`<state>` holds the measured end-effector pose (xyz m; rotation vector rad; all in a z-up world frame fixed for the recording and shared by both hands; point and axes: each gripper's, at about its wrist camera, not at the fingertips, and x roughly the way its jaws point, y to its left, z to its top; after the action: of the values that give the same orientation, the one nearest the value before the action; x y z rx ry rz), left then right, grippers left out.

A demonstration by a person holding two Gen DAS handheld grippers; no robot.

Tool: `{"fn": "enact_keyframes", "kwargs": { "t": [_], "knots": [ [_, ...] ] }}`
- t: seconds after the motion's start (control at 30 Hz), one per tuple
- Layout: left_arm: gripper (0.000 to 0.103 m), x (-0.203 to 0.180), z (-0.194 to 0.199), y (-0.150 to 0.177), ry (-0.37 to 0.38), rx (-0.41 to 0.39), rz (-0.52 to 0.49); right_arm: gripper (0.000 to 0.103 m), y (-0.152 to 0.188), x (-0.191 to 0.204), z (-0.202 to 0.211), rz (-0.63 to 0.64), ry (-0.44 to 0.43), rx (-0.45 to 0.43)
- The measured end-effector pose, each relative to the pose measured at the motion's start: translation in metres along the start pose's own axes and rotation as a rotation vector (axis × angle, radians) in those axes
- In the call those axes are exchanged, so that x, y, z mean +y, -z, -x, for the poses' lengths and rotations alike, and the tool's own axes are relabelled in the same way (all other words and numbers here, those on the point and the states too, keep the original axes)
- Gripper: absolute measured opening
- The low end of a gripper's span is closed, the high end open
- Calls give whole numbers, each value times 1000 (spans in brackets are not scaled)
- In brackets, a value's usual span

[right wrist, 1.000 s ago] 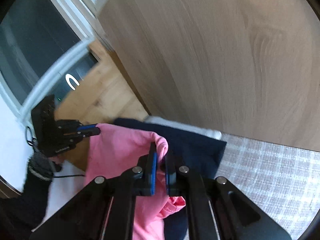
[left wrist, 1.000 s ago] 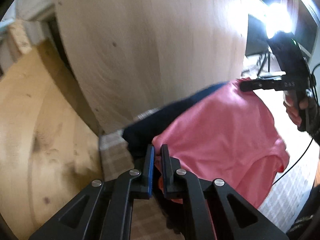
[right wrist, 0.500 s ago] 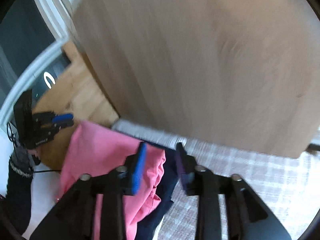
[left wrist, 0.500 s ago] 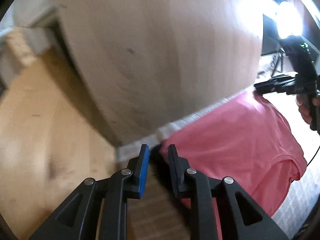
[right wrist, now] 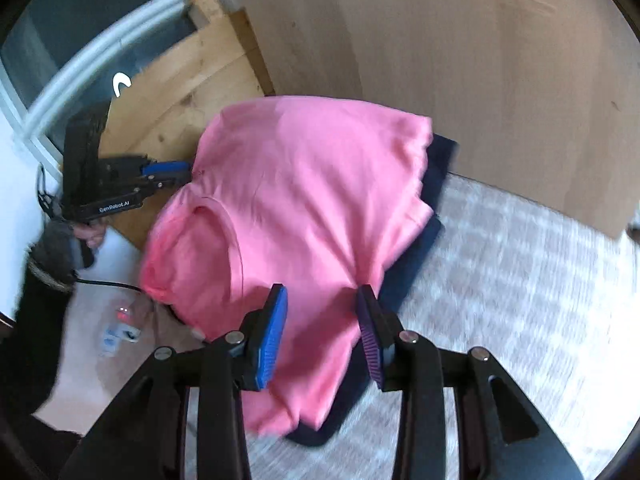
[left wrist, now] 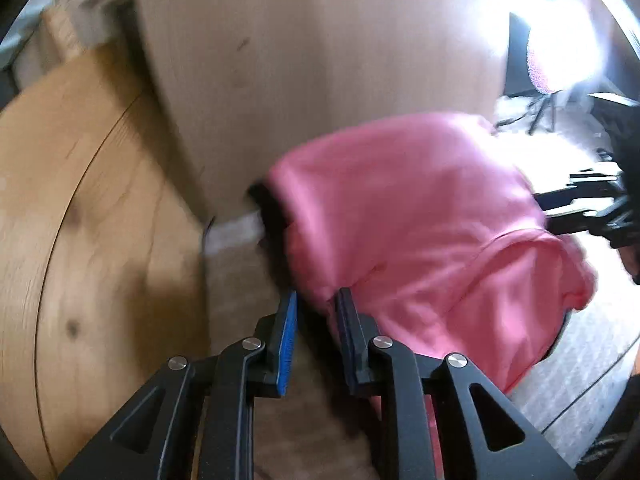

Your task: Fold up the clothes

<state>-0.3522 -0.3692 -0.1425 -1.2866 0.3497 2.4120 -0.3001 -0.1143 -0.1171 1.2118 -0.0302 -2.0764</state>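
A folded pink cotton T-shirt (right wrist: 304, 216) is seen lying on top of a folded navy blue garment (right wrist: 424, 256), both resting on a pale checked woven cloth surface (right wrist: 520, 288) in front of a light wooden panel (right wrist: 460, 60). In the right wrist view the shirt's long axis is seen running from the upper right of the frame down to the lower left, with its ribbed neckline (right wrist: 216, 220) turned toward the left edge. The right gripper (right wrist: 322, 332), black with blue pads, is shown at the bottom centre with its jaws spread apart; the shirt's lower edge lies between them but is not pressed by either pad. The left gripper (right wrist: 168, 176) is seen at the left of that view, held in a person's hand (right wrist: 90, 234), its tips just beside the shirt's shoulder. In the left wrist view the left gripper (left wrist: 316, 332) stands slightly parted at the bottom centre, the pink fabric lying against its right-hand finger without being pinched. A knotty pine board (left wrist: 80, 240) fills the left of that frame.
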Motion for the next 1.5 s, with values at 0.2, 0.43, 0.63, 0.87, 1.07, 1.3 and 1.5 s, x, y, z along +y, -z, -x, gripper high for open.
{"fn": "enact_keyframes", "kwargs": {
  "t": [0.2,0.43,0.63,0.87,1.07,1.3,1.5],
  "knots": [
    [17,-3,52,12,-9,-137,28,35,5,8,30,-42,-43,-99],
    [21,-36,18,42,21,-20,-42,35,54,27,12,-25,-36,45],
    [18,-56,45,60,7,-79,-18,35,63,5,43,-118,-1,-51],
    [23,-127,40,55,182,-72,-76,16,65,37,9,44,59,-5],
    [29,-100,30,93,16,56,99,17,106,29,33,10,154,72],
    [58,-106,105,140,-1,-71,288,59,139,33,110,-179,192,-121],
    [69,-138,137,143,-11,-113,312,60,151,70,120,-115,308,-106]
  ]
}}
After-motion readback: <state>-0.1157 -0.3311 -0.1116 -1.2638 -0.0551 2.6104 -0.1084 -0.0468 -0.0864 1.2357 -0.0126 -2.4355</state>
